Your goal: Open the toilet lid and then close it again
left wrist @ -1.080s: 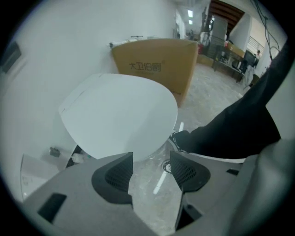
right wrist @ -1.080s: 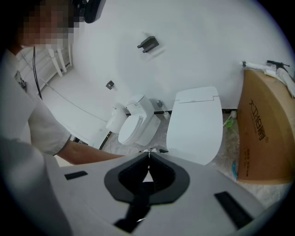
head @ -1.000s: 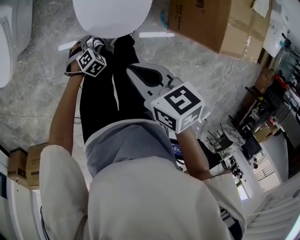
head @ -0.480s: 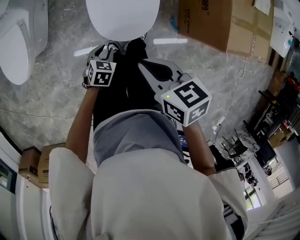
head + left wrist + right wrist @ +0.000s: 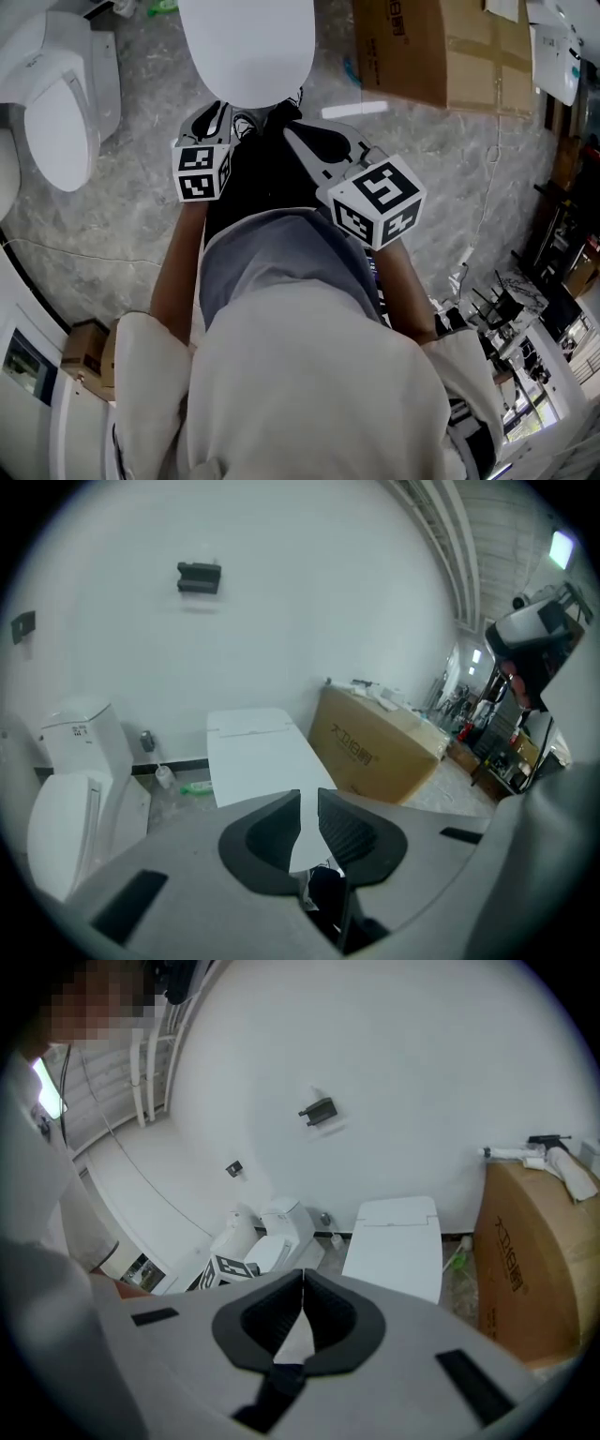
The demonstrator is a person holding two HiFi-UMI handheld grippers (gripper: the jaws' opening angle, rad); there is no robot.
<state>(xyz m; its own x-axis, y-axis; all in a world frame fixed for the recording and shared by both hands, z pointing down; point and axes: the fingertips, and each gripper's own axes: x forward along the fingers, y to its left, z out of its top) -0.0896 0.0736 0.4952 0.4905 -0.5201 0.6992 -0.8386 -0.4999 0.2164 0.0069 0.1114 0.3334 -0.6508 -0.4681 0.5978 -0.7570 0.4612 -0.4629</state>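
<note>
1. Neighbouring toilet: stands at the far left on the marble floor, well apart from both grippers. It has no part in the task.
2. Left gripper: the jaws have just been closing and now stand almost together, with a narrow slit between the pads. Nothing is between them. In the head view its tips lie just short of the lid's rounded front edge and do not touch it.
3. Toilet lid: lies flat and closed, directly ahead of the person and between the lines of the two grippers. Its long axis runs straight away from the person, from the rounded front edge nearest the grippers to the hinge end at the wall.
4. Right gripper: pad tips meet and hold nothing. It points toward the lid's right side and is set further back from the front edge than the left gripper.
5. Cardboard box: stands on the floor right of the lid, near it.
6. Judgement: the left gripper is nearer the front edge. Any lift must start there, as the lid pivots at the far end.
</note>
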